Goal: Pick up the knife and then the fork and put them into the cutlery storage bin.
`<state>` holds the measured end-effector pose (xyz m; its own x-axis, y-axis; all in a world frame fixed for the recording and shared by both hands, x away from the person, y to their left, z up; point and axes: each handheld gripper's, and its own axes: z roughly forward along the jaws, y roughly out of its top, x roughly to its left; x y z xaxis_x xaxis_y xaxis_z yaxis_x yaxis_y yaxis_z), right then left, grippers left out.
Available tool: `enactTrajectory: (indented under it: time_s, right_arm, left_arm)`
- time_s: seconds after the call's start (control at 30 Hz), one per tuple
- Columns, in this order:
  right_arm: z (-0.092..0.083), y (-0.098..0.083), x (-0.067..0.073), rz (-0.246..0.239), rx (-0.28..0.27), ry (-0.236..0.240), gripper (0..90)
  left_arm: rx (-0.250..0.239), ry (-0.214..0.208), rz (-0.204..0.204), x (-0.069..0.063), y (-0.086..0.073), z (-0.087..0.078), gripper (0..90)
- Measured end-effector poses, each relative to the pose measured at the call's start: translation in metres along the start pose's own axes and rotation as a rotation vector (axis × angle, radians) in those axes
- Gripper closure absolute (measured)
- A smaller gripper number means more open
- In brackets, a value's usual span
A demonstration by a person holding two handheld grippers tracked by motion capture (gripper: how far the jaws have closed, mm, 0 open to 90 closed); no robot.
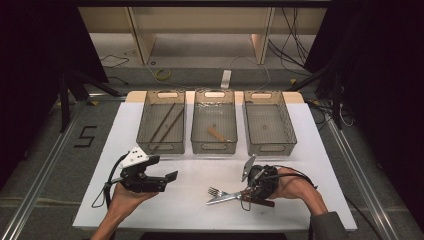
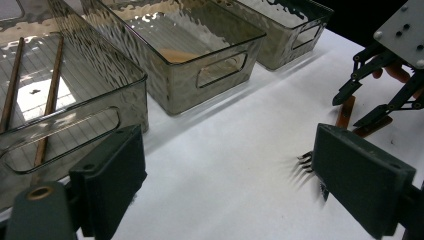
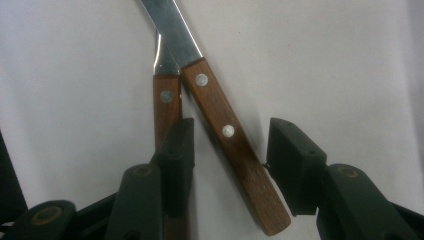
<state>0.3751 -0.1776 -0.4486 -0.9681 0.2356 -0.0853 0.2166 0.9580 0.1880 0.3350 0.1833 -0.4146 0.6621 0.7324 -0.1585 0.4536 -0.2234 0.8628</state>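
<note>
On the white surface (image 1: 150, 200) I find my right gripper (image 3: 230, 150) lowered over two wooden-handled pieces of cutlery, a knife (image 3: 227, 135) and a fork (image 3: 166, 102), which lie crossed near the front edge. Its fingers (image 3: 295, 165) are partly spread and straddle the knife handle; one sits on the fork handle, the other stands just beside the knife handle without pressing it. My left gripper (image 2: 230, 185) hovers off to the left, its fingers (image 2: 112, 175) spread wide with nothing between them. Three clear bins (image 1: 215, 145) stand in a row behind; the left one holds two chopsticks (image 1: 166, 122), the middle one a small wooden piece (image 1: 216, 133).
</note>
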Motion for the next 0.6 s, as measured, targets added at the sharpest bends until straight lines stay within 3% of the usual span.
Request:
enactTrajectory:
  time_s: [0.6]
  right_arm:
    - [0.0071,0.0064,0.0014,-0.04,0.028,0.013,67.7]
  left_arm:
    - [0.008,0.007,0.002,-0.0001,-0.0007,-0.0003,13.3]
